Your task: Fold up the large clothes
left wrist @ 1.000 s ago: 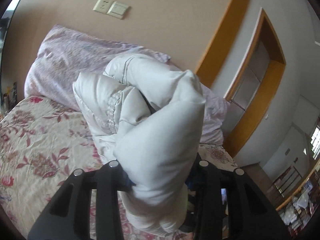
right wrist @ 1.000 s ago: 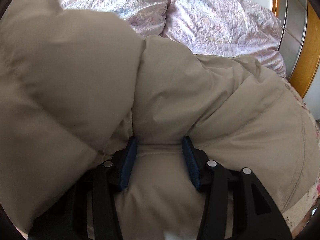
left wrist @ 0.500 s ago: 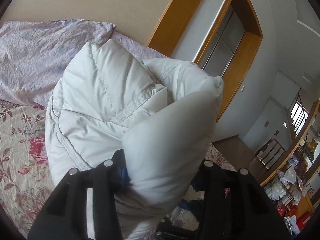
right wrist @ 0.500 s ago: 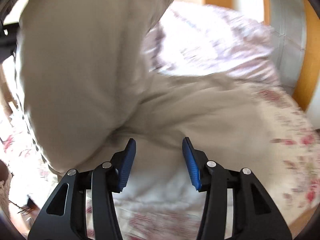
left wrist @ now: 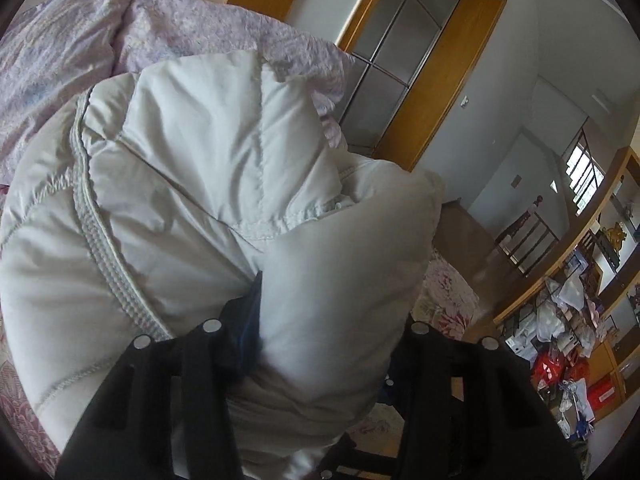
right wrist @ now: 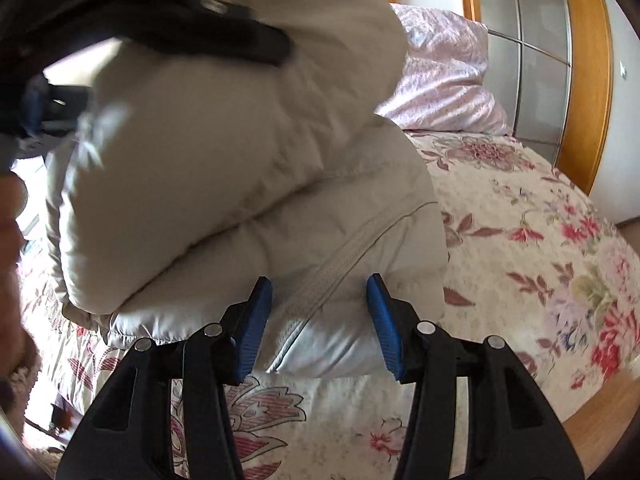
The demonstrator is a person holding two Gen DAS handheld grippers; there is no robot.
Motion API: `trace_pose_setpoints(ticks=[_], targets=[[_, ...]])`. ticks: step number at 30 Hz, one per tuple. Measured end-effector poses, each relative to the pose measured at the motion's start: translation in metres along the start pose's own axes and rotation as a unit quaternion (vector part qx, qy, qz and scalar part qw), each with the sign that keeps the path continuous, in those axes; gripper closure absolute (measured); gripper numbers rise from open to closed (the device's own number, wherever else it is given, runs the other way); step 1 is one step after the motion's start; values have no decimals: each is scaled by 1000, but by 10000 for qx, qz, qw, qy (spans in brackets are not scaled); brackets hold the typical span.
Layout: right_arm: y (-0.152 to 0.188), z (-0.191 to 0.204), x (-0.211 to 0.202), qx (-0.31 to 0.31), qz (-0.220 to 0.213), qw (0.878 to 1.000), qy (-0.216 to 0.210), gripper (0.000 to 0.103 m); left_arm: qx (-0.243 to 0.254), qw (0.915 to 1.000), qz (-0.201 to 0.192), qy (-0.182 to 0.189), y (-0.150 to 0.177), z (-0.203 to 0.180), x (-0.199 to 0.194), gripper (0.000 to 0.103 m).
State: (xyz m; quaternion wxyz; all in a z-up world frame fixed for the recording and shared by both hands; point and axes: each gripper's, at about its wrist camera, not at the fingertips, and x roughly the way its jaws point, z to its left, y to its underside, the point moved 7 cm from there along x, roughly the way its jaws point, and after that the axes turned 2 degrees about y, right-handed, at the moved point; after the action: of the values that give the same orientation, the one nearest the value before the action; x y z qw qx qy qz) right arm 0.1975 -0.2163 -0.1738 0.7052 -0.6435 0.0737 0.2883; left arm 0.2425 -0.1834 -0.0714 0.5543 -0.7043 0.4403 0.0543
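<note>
A pale beige puffy jacket (left wrist: 192,184) fills the left wrist view, bunched with its zipper showing. My left gripper (left wrist: 332,320) is shut on a thick fold of it and holds it up above the bed. In the right wrist view the jacket (right wrist: 240,168) hangs folded over, its lower edge resting on the floral bedspread (right wrist: 540,248). My right gripper (right wrist: 320,316) has its blue pads apart around the jacket's lower edge by the zipper; I cannot tell if they press it. The left gripper (right wrist: 240,40) shows blurred at the top.
Lilac pillows (left wrist: 80,48) lie at the bed's head, also in the right wrist view (right wrist: 444,76). A wooden-framed window (left wrist: 400,56) stands behind. Cluttered shelves (left wrist: 568,320) line the room at right. The bed's edge and wooden floor (right wrist: 592,412) lie at lower right.
The left gripper has swung right with the jacket fold in it. The right gripper's view pulled back: the jacket now sits farther off, lifted clear of the bedspread at right.
</note>
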Motion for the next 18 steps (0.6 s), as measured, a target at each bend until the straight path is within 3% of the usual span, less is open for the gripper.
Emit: trace_pose_setpoints(ticks=[6,8,9,11,13,16,18], targets=[[6,-8,-1,273,-187,9994,-117,51,-210,9980,454,395,3,1,35,54],[7,-8,0,322,-219,9991,-150,51,-106,9982,507,318,-1,4,35,52],[7,-9,0,341,-229,9990,-168,51,-45,9984,480,296,-1,1,30,47],[7,-9,1,390,-247,9987,-212,50,-12,9975,414,566,-5,-6,14,25],[8,-8,0,382,-250,9988,-199,50,22,9963,312,802,-12,-13,-8,13],[7,-10,4,369,-247,9989,-169,49,272,9947,-31,989,-25,-23,-51,9],[7,-10,4,381,-246,9988,-178,49,411,9951,-464,768,-33,-22,-81,5]])
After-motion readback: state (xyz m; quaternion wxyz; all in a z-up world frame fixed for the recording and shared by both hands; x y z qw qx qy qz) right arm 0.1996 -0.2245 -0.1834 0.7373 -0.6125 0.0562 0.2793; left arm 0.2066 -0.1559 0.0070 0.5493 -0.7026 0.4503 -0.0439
